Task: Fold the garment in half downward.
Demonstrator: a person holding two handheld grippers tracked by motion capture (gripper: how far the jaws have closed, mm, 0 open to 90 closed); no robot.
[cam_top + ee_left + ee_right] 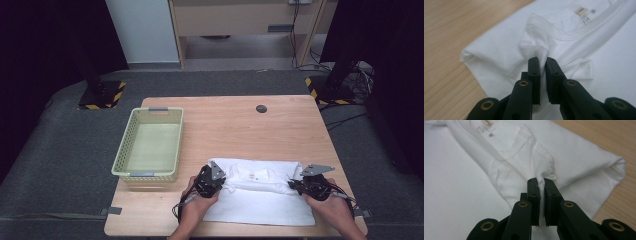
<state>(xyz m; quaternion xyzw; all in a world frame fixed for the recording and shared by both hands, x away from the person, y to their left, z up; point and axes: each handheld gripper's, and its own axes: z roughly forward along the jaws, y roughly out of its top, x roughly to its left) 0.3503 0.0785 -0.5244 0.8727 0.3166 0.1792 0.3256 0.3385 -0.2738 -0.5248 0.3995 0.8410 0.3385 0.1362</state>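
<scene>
A folded white cotton T-shirt (260, 192) is lying flat on the pale wooden table (235, 125), and a person is working it with a pair of black two-jaw tongs, one in each hand. The left gripper (223, 186) is biting the shirt's left side near the collar; in the left gripper view (543, 65) its jaws are standing nearly closed, pinching a small ridge of white fabric between them. The right gripper (291, 185) is doing the same on the opposite side, and in the right gripper view (541, 184) its jaws are drawn narrow on a bunched fold of cloth just below the shoulder seam. The neckline with its small sewn label (256, 175) is sitting between the two tongs, slightly beyond them. A light yellow perforated plastic basket (150, 172) is standing beyond and to the left of the left gripper, apart from the shirt. A small dark round disc (261, 108) is lying well beyond both tongs, near the table's far edge.
</scene>
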